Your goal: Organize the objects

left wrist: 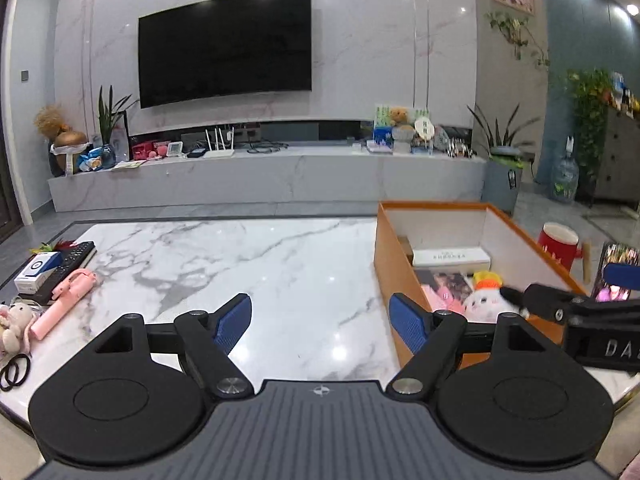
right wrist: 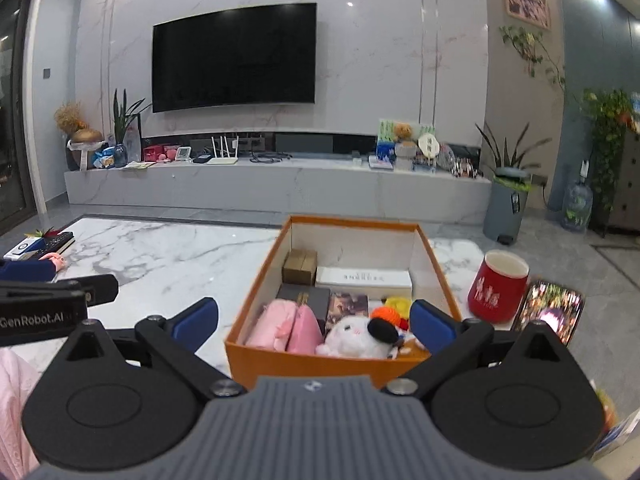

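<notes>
hovering over a white marble table (left wrist: 280,264), both claws are spread wide with nothing between the blue pads. in the left wrist view the left gripper (left wrist: 320,320) sits low centre over bare marble, and its right pad (left wrist: 408,326) is just beside the near left wall of the orange box (left wrist: 394,276). the right gripper (right wrist: 314,320) shows low centre in its own view, with its jaws at full spread in front of the box's near wall; no pad is pressing on anything.

the orange box (right wrist: 280,350) sits right of centre on the table, open on top, white inside. stuff in it: a white plush toy (right wrist: 358,338) with a black ear and an orange bit on top, against the near wall, two pink pouches (right wrist: 288,330) left of it, a dark box (right wrist: 310,298) behind those, a small brown carton (right wrist: 300,266) in the far left corner, and a long white box (right wrist: 364,278) along the back. a picture card (right wrist: 348,306) lies flat in the middle.

right of the box there's a red cup (right wrist: 498,288), upright, and a shiny printed packet (right wrist: 550,312) just beside it.

far left of the left wrist view, still out on the table: a pink stick-shaped gadget (left wrist: 60,300), a black remote (left wrist: 76,254) on a stack, a small blue and white box (left wrist: 36,274), a little plush rabbit (left wrist: 14,326) and black hair ties (left wrist: 16,370).
</notes>
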Demonstrator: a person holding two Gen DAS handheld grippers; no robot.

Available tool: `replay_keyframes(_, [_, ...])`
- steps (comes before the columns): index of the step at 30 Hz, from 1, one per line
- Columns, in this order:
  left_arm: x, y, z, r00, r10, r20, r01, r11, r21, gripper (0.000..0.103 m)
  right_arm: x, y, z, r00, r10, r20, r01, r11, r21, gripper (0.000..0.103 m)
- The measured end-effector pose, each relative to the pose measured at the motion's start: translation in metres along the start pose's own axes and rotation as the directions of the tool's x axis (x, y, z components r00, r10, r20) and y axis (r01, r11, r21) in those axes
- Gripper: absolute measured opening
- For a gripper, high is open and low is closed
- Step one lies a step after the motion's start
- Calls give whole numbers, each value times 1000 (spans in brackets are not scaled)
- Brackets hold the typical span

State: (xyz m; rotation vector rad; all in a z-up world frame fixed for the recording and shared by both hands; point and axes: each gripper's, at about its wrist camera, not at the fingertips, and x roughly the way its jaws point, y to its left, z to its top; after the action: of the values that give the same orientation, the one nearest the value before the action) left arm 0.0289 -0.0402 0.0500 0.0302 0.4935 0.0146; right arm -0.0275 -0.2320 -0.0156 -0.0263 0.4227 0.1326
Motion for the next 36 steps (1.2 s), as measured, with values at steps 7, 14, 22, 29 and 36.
replay_keyframes(7, [19,-33,-16,996,6,-84,0,997,80,91,24,-25,-18,996,-39,-80,41,999,21,102])
replay_keyframes(14, [25,-47,-25,992,-2,-128,14,995,94,91,35,-39,-23,992,-37,-123,48,995,86,102])
replay_keyframes(22, [20,-50,-23,992,3,-128,11,994,108,91,38,-38,-29,989,-28,-143,40,996,82,102])
replay_keyframes(29, [18,-49,-22,991,15,-133,-1,995,103,91,37,-33,-30,990,-14,-143,24,997,68,102])
replay_keyframes(36, [15,-52,-21,992,22,-128,-8,994,112,91,35,-33,-28,991,-11,-134,20,998,67,102])
